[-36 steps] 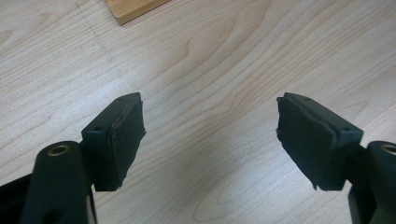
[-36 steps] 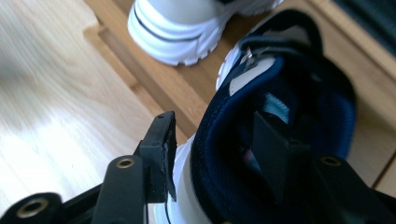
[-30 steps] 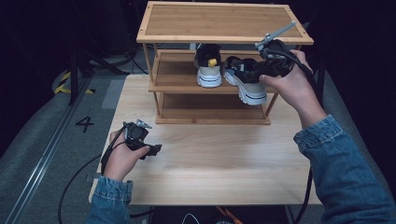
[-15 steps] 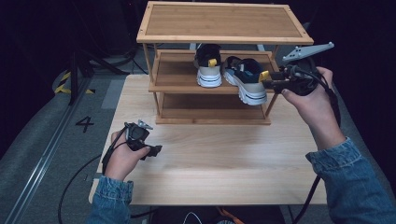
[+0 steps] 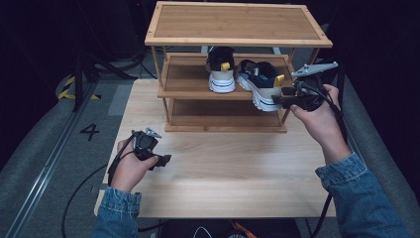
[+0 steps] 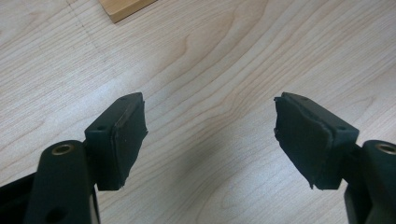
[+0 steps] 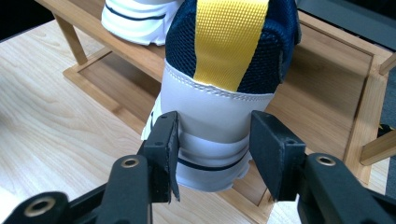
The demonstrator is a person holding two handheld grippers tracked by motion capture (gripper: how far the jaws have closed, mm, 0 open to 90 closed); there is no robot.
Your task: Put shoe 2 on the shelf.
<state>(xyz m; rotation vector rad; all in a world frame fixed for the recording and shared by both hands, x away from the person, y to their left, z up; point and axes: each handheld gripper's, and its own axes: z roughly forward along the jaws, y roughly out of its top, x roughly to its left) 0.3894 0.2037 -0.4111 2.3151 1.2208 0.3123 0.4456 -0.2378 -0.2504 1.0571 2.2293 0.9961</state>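
The three-tier bamboo shoe rack (image 5: 237, 25) stands at the far edge of the pale wooden table (image 5: 223, 178). The navy-and-white sneaker with a yellow heel tab (image 5: 262, 87) sits skewed on the middle shelf, heel overhanging the front edge beside its upright mate (image 5: 221, 74).

Risk: I judge a nudge could tip the overhanging shoe off the shelf; pads sit low on the heel, so a grip may slip.

My right gripper (image 7: 212, 149) brackets the heel, jaws apart, having just opened slightly. Against a second ago, it is lower, off the shoe's top. Left gripper (image 6: 210, 140) idles open over the table.
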